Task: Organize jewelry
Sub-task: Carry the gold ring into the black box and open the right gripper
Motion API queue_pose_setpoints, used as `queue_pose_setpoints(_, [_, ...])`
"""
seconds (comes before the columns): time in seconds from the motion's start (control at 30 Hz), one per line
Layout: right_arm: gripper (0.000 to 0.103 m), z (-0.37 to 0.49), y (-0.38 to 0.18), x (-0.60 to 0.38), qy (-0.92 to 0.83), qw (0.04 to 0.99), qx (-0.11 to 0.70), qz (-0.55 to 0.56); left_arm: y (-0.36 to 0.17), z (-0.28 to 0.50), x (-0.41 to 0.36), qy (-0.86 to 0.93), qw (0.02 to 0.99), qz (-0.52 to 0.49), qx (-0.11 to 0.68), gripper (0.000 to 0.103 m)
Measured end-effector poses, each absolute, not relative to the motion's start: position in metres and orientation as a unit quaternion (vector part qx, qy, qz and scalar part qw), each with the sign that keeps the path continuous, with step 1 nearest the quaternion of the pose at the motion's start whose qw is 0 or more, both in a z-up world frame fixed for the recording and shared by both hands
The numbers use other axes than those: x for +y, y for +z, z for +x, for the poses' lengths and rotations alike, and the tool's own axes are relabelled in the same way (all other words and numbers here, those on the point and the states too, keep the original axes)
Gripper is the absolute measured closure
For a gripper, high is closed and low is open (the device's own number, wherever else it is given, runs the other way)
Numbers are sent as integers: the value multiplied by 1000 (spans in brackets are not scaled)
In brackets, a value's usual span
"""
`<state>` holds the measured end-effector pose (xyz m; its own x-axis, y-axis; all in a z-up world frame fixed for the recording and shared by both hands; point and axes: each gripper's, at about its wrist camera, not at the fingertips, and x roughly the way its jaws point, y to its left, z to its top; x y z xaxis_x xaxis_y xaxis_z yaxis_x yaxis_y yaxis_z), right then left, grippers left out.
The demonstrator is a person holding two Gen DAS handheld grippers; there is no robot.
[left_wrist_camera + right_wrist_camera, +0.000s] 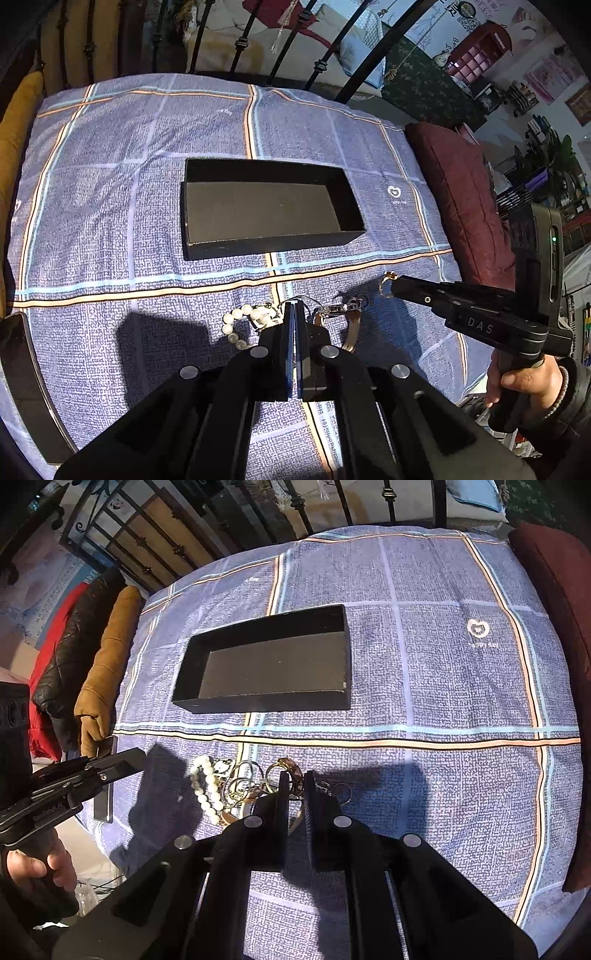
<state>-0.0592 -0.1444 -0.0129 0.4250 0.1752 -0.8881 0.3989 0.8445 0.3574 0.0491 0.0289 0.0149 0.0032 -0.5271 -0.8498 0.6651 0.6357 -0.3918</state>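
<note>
Jewelry pile point(236, 790): one tangled heap on the near part of the table, on the near side of the orange cloth stripe.
- One bracelet of white pearl beads point(207, 790), curled at the left of the heap.
- Several gold and silver rings, hoops and clasps, interlocked; an exact count cannot be made.
- One flat metal strap point(352, 332) at the right of the heap.

Gold ring point(386, 285): one, apart from the heap and pinched at the tip of the right gripper point(394, 287). The tongs are closed on it and the ring stands clear of the cloth.

Left gripper point(295, 306): tongs pressed together, blue pads touching, directly over the heap beside the pearls. Whether anything thin is caught between them cannot be told.

Hands: two, one per gripper handle. The right hand point(524, 384) wears a dark sleeve with a knit cuff.

Black box point(266, 206): one, rectangular, open-topped and shallow. It sits at the middle of the table, beyond the heap and well apart from it. Nothing lies inside.

Cloth point(110, 184): one, blue with pale and orange check lines, covering the table; one white heart logo to the right of the box.

Dark flat slab point(22, 369): one, at the near left edge.

Maroon cushion point(461, 206): one, beyond the right edge.
</note>
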Motion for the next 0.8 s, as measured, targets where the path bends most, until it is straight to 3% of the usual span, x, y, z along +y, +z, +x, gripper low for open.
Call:
queue_pose_setpoints(0.4, [94,8,15,-156,-58,825,507,242,19,104,-17,-406,725,71,552,103])
queue_pose_setpoints(0.67, [94,64,-27,-184,-77,795,552,239,-23,139,-48,-376,713,87,586,103])
queue_pose_setpoints(0.73, [81,64,-36,-186,-84,785,567,236,-24,137,-43,-371,714,92,586,101])
queue_pose_setpoints(0.77, [61,62,-36,-188,-93,784,568,231,-23,133,-40,-371,717,97,583,92])
queue_pose_setpoints(0.8, [48,58,-33,-187,-98,789,562,228,-21,128,-35,-372,719,104,577,83])
